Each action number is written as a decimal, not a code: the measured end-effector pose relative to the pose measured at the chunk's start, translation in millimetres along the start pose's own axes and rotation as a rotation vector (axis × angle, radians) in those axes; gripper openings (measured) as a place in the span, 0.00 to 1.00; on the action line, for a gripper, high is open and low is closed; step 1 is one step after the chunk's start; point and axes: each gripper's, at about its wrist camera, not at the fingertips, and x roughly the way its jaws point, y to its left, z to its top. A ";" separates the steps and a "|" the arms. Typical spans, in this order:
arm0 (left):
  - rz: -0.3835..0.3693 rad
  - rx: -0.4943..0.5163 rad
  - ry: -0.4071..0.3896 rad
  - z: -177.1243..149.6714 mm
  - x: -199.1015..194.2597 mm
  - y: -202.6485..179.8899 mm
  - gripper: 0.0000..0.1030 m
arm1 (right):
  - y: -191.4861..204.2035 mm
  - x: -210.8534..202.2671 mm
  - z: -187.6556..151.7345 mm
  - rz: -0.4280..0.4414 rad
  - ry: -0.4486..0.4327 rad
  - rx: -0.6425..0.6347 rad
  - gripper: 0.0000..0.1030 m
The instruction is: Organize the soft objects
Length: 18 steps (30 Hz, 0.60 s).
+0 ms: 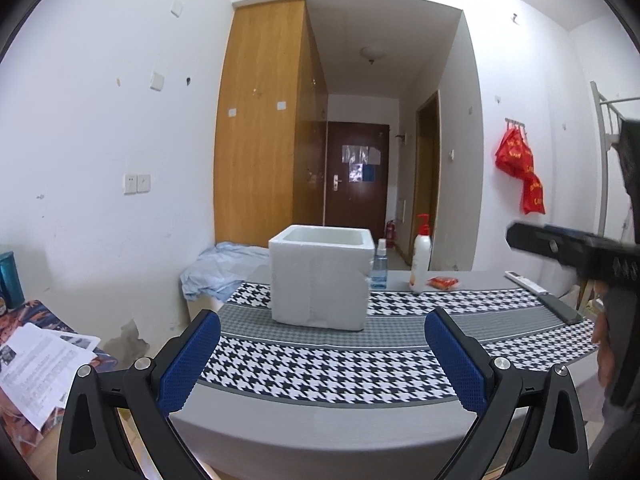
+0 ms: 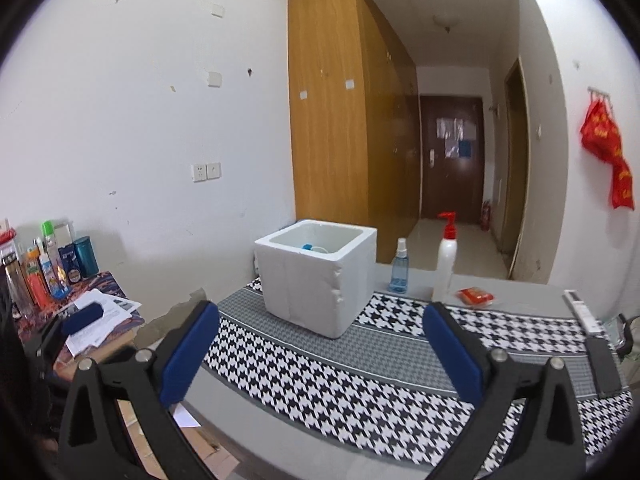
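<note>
**Guide:** Foam box (image 2: 316, 276) sits on the checked table runner (image 2: 360, 380), far of both your grippers, with something small and blue just visible inside. Your left gripper (image 1: 322, 360) and right gripper (image 2: 320, 360) both stand wide open, empty.

**Operator:** What might go wrong?

**Guide:** I'd judge the box light enough to slide or tip if a finger catches its rim. To its right stand a spray bottle (image 2: 400, 266) and a pump bottle (image 2: 444, 264), close together; a wide sweep could topple them.
</note>
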 end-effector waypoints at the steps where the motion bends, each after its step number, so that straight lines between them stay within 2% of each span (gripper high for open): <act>1: -0.001 0.000 -0.007 -1.0 -3.4 -2.3 0.99 | 1.5 -6.5 -5.0 -0.009 -0.010 -0.006 1.00; 5: 0.008 0.013 -0.035 -5.7 -14.0 -11.5 0.99 | 10.2 -29.3 -26.8 -0.056 -0.052 -0.038 1.00; 11: 0.014 0.026 -0.041 -13.5 -20.2 -20.2 0.99 | 10.5 -45.6 -54.0 -0.105 -0.061 -0.029 1.00; 18: 0.007 0.024 -0.063 -17.9 -28.7 -21.9 0.99 | 9.6 -53.6 -70.5 -0.141 -0.056 0.001 1.00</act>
